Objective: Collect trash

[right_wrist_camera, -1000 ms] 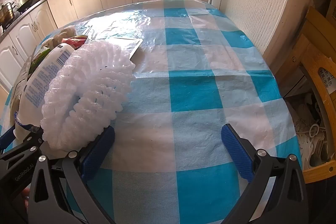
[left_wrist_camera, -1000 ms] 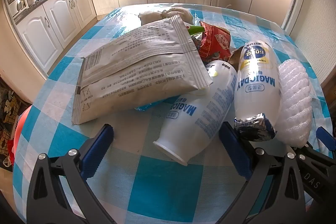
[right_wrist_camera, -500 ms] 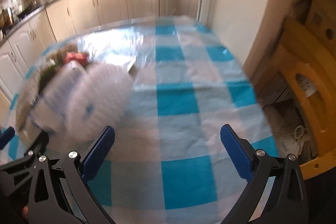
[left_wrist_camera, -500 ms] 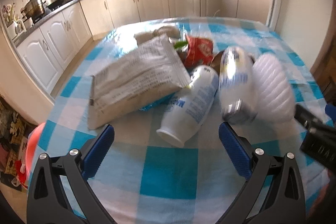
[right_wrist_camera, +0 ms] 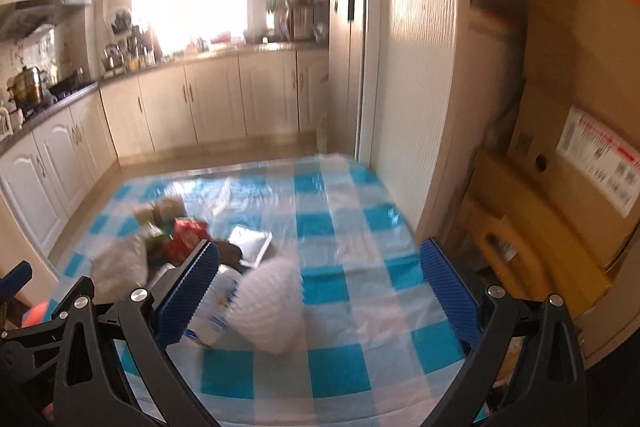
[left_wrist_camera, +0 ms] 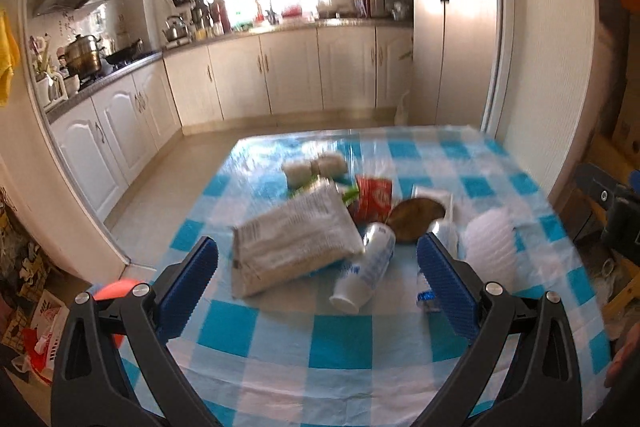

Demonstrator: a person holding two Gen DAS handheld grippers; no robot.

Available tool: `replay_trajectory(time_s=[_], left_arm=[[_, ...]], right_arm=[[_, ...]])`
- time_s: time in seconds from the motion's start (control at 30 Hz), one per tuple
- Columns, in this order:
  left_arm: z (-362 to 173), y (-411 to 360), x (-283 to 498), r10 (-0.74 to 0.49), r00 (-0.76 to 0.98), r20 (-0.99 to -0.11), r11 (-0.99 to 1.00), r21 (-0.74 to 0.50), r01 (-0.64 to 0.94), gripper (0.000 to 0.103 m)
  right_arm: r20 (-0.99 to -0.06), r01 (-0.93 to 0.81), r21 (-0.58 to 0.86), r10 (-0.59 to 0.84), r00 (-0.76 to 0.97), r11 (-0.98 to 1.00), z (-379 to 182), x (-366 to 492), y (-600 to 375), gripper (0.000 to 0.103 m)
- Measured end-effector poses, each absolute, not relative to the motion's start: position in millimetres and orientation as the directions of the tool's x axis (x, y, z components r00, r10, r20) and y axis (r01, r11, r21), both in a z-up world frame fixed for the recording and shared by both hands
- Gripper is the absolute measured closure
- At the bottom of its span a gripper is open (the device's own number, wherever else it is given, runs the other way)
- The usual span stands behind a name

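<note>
Red bin (left_wrist_camera: 120,287): lower left of the left wrist view, on the floor beside the worktop; only a rounded red edge shows, so its being a bin is a guess.
Left tongs (left_wrist_camera: 318,281): spread wide, holding nothing, raised above the near edge of the worktop (left_wrist_camera: 280,343), a blue-and-white checked cloth.
Grey pouch (left_wrist_camera: 292,241): centre of the left wrist view, lying flat, long axis running from lower left to upper right; it sits between the two left pads but farther into the frame.
White bottle (left_wrist_camera: 366,267): just right of the pouch and touching it, lying on its side, open mouth toward the camera, long axis slanting up and to the right.
Red wrapper (left_wrist_camera: 372,199): above the bottle, beside a brown round item (left_wrist_camera: 416,223) of uncertain kind.
White foam netting (left_wrist_camera: 486,251): right of centre in the left view, right of the left tongs' right pad.
Right tongs (right_wrist_camera: 318,295): spread, empty; the netting (right_wrist_camera: 272,307) lies in the lower centre of the right wrist view, just inside the left pad.
Deciding relation: the heap lies ahead of and below both tongs. The left tongs appear nearer the pouch and bottle, the right nearer the netting.
Progress: nothing gripped; collection seems barely begun.
</note>
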State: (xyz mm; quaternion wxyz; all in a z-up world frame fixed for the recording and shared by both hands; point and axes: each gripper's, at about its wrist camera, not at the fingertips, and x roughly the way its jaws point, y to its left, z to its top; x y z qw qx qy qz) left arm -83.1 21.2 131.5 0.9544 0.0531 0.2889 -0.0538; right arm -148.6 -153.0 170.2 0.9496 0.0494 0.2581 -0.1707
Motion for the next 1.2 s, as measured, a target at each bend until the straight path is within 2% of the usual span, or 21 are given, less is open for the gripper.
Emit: replay_trajectory(time_s=[0.33, 1.2], left_arm=[[174.2, 46.6, -105.7, -0.069, 0.874, -0.481, 0.995, 0.031, 0.095, 0.003], [210.8, 83.6, -132.4, -0.015, 0.927, -0.374, 1.0, -0.012, 0.012, 0.003]], right_arm=[[-0.433, 0.331, 0.007, -0.296, 0.852, 0.944, 207.7, -176.7, -130.8, 0.004], [-0.298, 0.273, 0.009, -0.258, 0.919, 0.962, 246.9, -214.8, -112.2, 0.004]])
